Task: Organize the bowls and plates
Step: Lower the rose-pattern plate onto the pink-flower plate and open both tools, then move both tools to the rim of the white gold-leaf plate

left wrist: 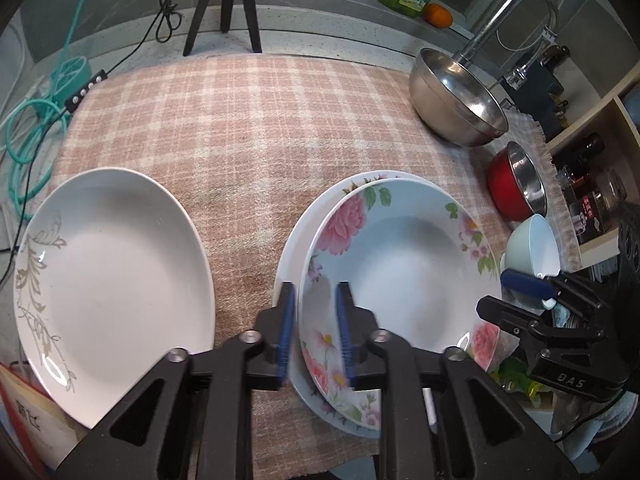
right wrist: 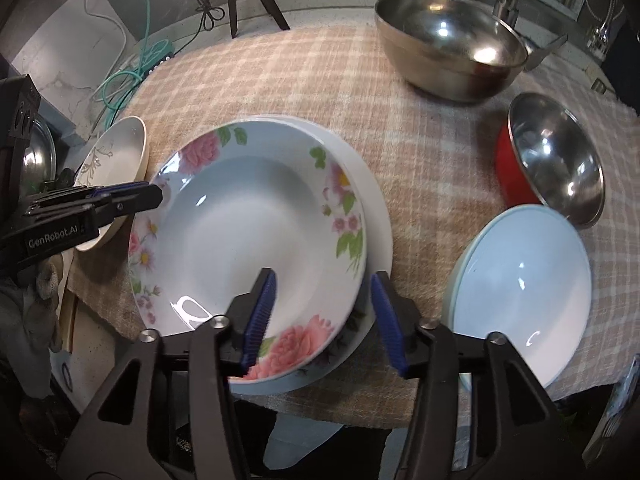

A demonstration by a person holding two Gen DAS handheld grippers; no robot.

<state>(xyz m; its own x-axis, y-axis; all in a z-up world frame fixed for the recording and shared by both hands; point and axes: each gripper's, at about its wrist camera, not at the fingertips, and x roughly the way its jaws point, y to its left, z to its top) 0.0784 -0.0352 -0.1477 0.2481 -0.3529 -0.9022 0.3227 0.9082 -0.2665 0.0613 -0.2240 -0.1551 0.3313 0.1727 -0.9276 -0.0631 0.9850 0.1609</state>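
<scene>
A floral deep plate [left wrist: 400,264] [right wrist: 256,232] rests on a second, wider plate [left wrist: 304,220] [right wrist: 376,208] on the checked cloth [left wrist: 240,128]. My left gripper [left wrist: 315,328] [right wrist: 154,196] is open and straddles the stack's left rim, its pads clear of it. At the near right rim my right gripper [right wrist: 324,316] [left wrist: 508,298] stands open wide, with the rim between its fingers. A white plate with a leaf pattern [left wrist: 116,272] [right wrist: 116,152] lies to the left. Right of the stack sit a pale blue bowl [right wrist: 528,284] [left wrist: 536,244] and a red bowl [right wrist: 556,160] [left wrist: 516,184].
A large steel bowl [right wrist: 452,40] [left wrist: 456,96] stands at the back right under a faucet [left wrist: 516,12]. A tripod [left wrist: 224,4] stands behind the cloth. Green cables [left wrist: 36,128] lie at the left. A shelf with bottles [left wrist: 588,184] is at the far right.
</scene>
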